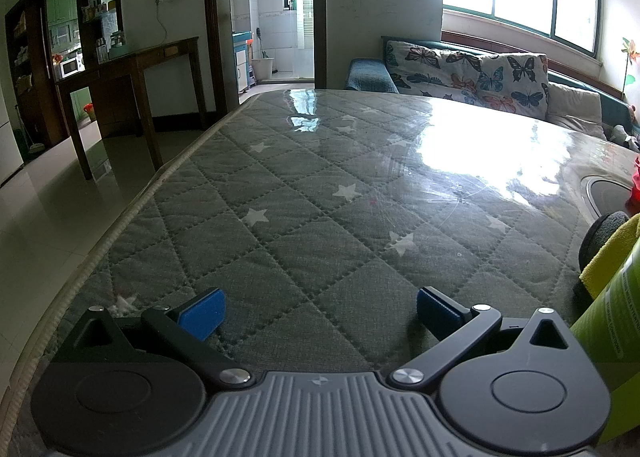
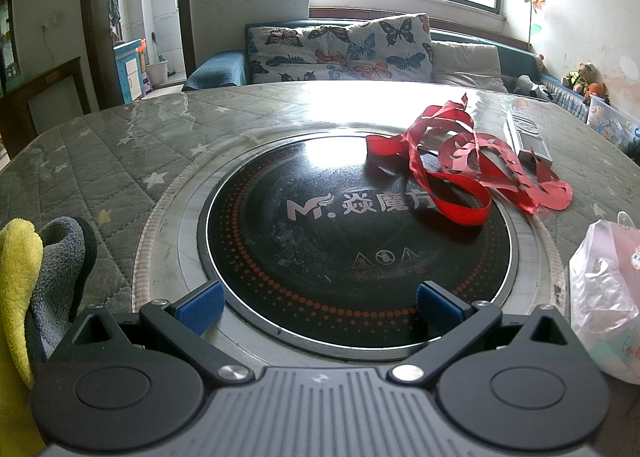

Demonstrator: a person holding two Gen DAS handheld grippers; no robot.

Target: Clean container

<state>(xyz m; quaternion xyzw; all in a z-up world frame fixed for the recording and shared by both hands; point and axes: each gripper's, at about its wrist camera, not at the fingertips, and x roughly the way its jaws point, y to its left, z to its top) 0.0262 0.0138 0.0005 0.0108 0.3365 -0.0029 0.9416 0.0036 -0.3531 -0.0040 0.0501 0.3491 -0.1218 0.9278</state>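
Two grippers, both w/ blue pads spread wide apart, nothing held. Left gripper [image 1: 320, 307] hovers low over the quilted star-print table cover [image 1: 280, 193], bottom centre of its frame; right gripper [image 2: 320, 307] sits at the near rim of the round black cooktop [image 2: 352, 225] set into the table.

Task's thing: prob. the green bottle [image 1: 616, 329], lower right edge of the left view, just beside the left gripper's right finger. Only a slice of its side shows, no cap or base visible, so can't confirm it's the container meant. Judging by look: smooth plastic wall, likely light, a bit slippery, may flex if squeezed hard. Best hold = mid-body, pads across the round side. Contents not visible.

Cleaning cloths: yellow cloth [image 2: 18, 277] and grey cloth [image 2: 60, 269] bunched together at left edge of right view, soft, easy to pinch at a fold; they touch each other and sit near the bottle.

Other holders: thin plastic bag [image 2: 604, 289] at right edge of right view, something pale inside, can't tell what. Red ribbon [image 2: 448, 173] lies loose, partly on the cooktop's upper right.
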